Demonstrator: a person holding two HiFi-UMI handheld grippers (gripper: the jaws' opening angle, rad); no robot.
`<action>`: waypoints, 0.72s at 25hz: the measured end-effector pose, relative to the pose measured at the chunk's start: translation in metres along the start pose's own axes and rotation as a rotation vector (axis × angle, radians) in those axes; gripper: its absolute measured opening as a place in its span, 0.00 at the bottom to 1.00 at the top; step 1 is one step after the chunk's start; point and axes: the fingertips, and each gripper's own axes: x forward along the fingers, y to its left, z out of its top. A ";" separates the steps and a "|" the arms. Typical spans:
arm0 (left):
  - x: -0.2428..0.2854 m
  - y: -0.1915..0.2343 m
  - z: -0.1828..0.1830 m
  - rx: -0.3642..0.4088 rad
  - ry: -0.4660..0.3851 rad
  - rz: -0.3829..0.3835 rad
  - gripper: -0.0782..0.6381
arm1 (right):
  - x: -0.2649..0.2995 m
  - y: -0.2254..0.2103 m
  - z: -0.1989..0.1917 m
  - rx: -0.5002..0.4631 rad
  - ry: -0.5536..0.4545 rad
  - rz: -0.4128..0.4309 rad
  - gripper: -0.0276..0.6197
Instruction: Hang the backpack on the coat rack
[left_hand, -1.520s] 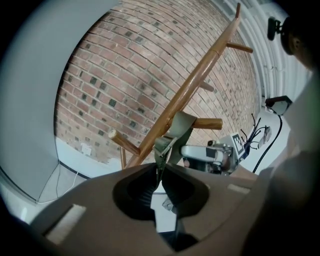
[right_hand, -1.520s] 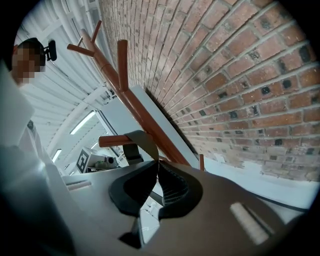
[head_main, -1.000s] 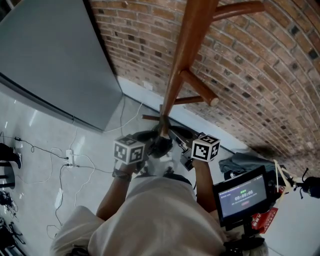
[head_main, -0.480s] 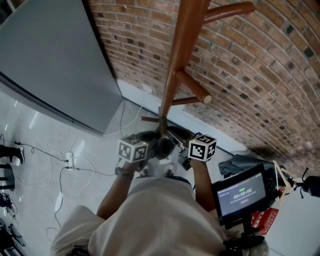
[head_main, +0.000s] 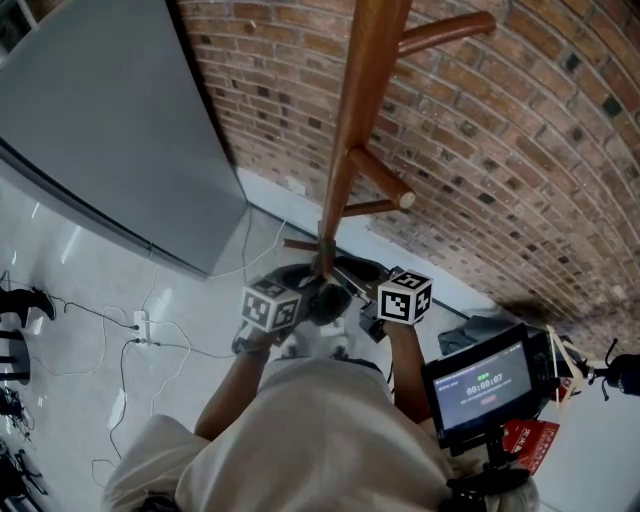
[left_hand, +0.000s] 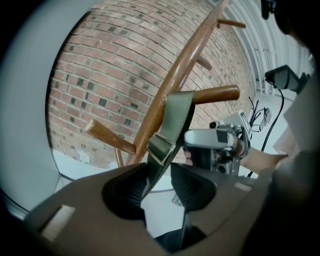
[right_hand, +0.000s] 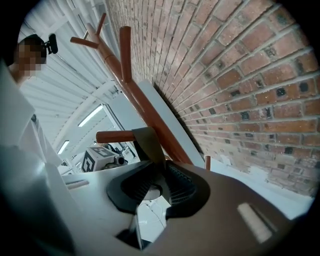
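Observation:
An olive backpack strap (left_hand: 172, 125) is looped over a peg (left_hand: 215, 94) of the wooden coat rack (head_main: 350, 130). My left gripper (left_hand: 157, 172) has just been opening. Its jaws stand apart with the strap running down between them, close to the left pad (left_hand: 131, 187). My right gripper (right_hand: 161, 170) is shut on the same strap (right_hand: 146, 142) just under the peg (right_hand: 115, 136). In the head view both grippers, left (head_main: 300, 292) and right (head_main: 350, 290), meet at the pole over the dark backpack (head_main: 322, 297), which is mostly hidden.
A brick wall (head_main: 500, 150) stands right behind the rack and a grey panel (head_main: 100, 130) to its left. Cables (head_main: 140, 325) lie on the pale floor. A screen on a tripod (head_main: 485, 385) and a dark bundle (head_main: 490, 325) are at the right.
The left gripper's marker cube has shifted slightly right and rolled a little. The right cube has stayed almost where it was.

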 end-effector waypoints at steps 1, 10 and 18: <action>-0.002 0.001 0.000 0.028 0.005 0.011 0.32 | -0.001 0.001 0.001 -0.004 0.002 0.011 0.14; -0.032 0.017 0.033 0.297 -0.091 0.157 0.32 | -0.017 0.005 0.023 -0.110 0.004 0.004 0.15; -0.040 0.015 0.038 0.398 -0.021 0.159 0.30 | -0.038 -0.008 0.054 -0.140 -0.076 -0.167 0.06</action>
